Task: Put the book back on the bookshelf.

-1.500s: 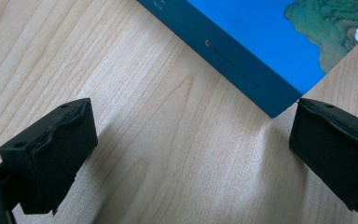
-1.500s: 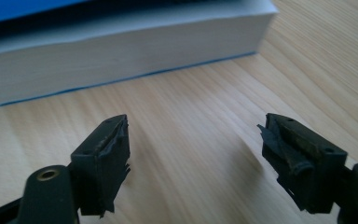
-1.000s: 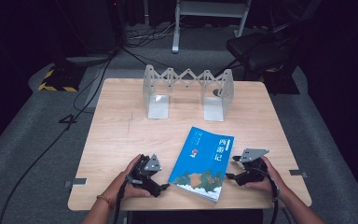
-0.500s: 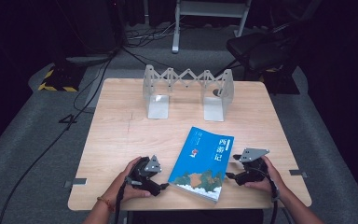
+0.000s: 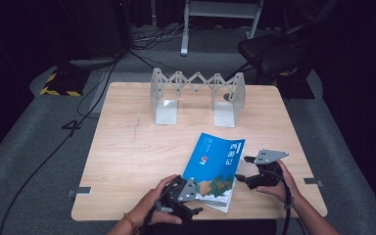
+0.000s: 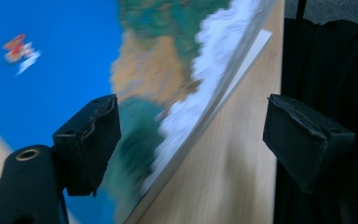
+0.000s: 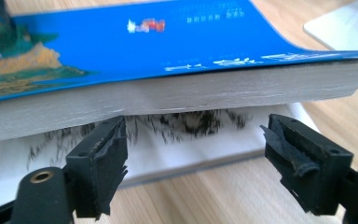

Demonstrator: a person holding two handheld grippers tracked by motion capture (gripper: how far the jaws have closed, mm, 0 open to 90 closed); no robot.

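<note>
Left gripper (image 5: 188, 196) at near table (image 5: 127, 147) edge, jaws just narrowed but apart, astride the near corner of the blue book (image 5: 215, 164), pads not pressing. Right gripper (image 5: 245, 169) just beside the book's right page edge, jaws apart, nothing gripped. Book flat, cover block lifted off lowest pages. Metal bookend rack (image 5: 196, 95) standing beyond.
</note>
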